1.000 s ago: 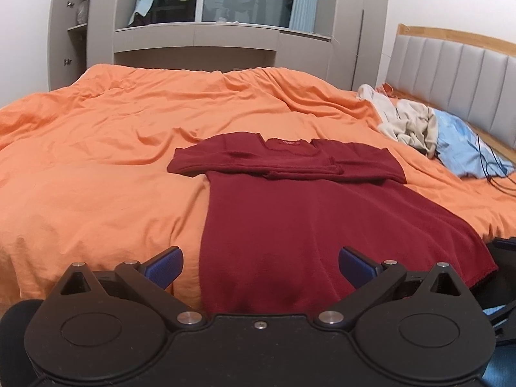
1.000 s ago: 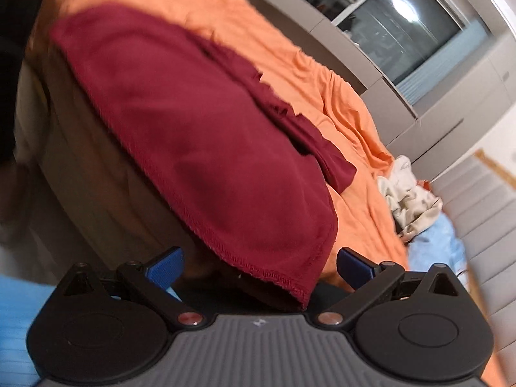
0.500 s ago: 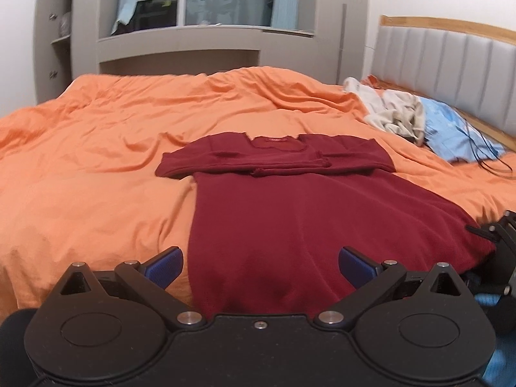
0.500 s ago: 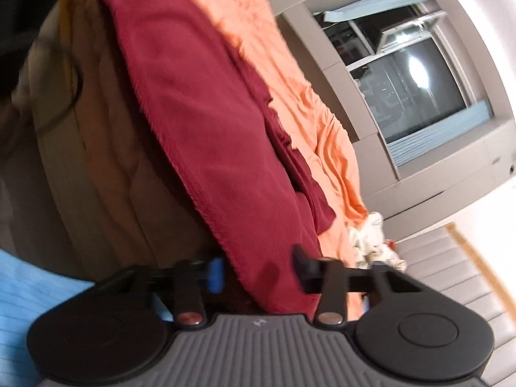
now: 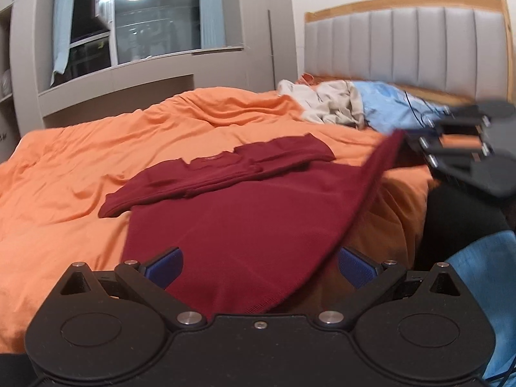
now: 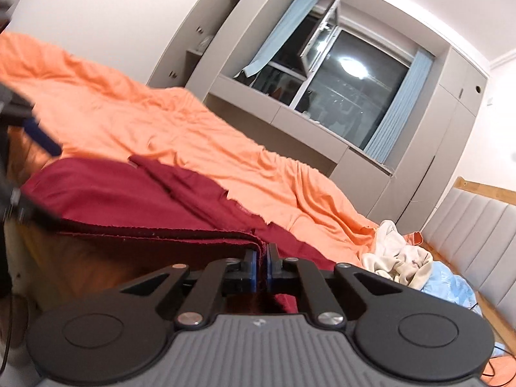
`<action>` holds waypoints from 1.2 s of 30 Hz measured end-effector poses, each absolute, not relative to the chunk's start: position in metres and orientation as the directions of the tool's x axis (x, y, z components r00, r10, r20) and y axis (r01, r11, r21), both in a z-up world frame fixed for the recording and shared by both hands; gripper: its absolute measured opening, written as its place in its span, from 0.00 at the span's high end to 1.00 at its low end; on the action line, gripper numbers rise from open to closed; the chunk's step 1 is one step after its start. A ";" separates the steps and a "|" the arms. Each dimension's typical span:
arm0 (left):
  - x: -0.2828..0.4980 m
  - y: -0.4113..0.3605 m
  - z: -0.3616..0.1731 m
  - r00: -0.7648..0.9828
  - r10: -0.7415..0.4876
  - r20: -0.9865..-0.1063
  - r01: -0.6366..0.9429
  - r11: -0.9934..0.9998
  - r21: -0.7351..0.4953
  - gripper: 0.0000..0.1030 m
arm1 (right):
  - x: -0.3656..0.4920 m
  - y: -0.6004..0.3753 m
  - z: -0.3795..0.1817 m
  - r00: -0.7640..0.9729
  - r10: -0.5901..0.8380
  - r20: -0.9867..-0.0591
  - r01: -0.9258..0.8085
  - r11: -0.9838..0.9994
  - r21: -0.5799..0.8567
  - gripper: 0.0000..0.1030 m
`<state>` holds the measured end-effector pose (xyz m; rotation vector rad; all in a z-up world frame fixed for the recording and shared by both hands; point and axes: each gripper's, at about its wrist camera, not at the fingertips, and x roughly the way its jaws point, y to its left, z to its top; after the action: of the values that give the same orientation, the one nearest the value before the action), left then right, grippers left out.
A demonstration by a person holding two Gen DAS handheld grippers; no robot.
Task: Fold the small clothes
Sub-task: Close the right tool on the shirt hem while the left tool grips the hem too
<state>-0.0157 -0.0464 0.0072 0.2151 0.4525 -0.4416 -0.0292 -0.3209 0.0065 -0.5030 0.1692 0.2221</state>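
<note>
A dark red shirt [image 5: 245,206] lies flat on the orange bedcover [image 5: 64,174], sleeves folded across the chest, hem at the near bed edge. My right gripper [image 6: 262,258] is closing its jaws fully, blue pads pressed on the hem's right corner, which is lifted off the bed. In the left wrist view that gripper [image 5: 409,140] hangs at the right with the red fabric [image 6: 122,190] stretched up to it. My left gripper [image 5: 259,262] stands open low over the hem, the cloth lying between its fingers without being pinched.
A crumpled beige garment [image 5: 329,106] and a light blue cloth [image 5: 390,106] with a black cable lie by the grey padded headboard [image 5: 403,42]. Grey cabinets and a dark window [image 6: 348,87] stand beyond the bed. Something bright blue [image 5: 483,283] sits low at the right.
The right gripper closed on the shirt's hem corner and rose, lifting it off the bed edge. The left gripper rolled and shifted along the hem, staying open.
</note>
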 end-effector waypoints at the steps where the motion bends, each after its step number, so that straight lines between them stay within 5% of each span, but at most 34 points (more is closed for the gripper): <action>1: -0.015 -0.051 0.004 0.804 -0.363 -0.471 0.464 0.879 0.114 0.00 | -0.027 -0.323 0.009 0.962 0.171 -0.214 -0.251 0.860 -0.443 0.94; 6: -0.003 -0.062 -0.011 0.799 -0.288 -0.528 0.439 0.879 0.185 0.01 | -0.027 -0.336 0.021 0.968 0.164 -0.192 -0.228 0.896 -0.382 0.94; 12: 0.001 -0.046 -0.012 0.857 -0.158 -0.490 0.323 0.906 0.273 0.13 | -0.031 -0.345 0.019 0.977 0.137 -0.165 -0.190 0.908 -0.372 0.94; 20: -0.001 -0.021 -0.003 0.902 -0.078 -0.424 0.224 0.925 0.308 0.62 | -0.044 -0.340 0.004 0.977 0.113 -0.180 -0.176 0.906 -0.386 0.94; 28: -0.005 -0.017 0.013 0.931 -0.093 -0.352 0.208 0.930 0.304 0.79 | -0.053 -0.337 -0.019 0.955 0.094 -0.282 -0.208 0.890 -0.405 0.93; 31: -0.001 -0.017 0.018 0.933 -0.106 -0.345 0.213 0.933 0.290 0.86 | -0.052 -0.332 -0.031 0.937 0.078 -0.340 -0.225 0.882 -0.415 0.85; 33: -0.001 -0.017 0.021 0.935 -0.113 -0.337 0.217 0.933 0.288 0.89 | -0.053 -0.330 -0.036 0.929 0.064 -0.366 -0.229 0.874 -0.429 0.66; 36: 0.000 -0.017 0.025 0.939 -0.121 -0.322 0.218 0.932 0.288 0.90 | -0.055 -0.328 -0.040 0.926 0.041 -0.375 -0.222 0.863 -0.454 0.61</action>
<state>0.0001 -0.0169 0.0255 0.3270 0.3051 -0.1762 -0.0553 -0.3281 -0.0398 -0.5140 0.3649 0.1407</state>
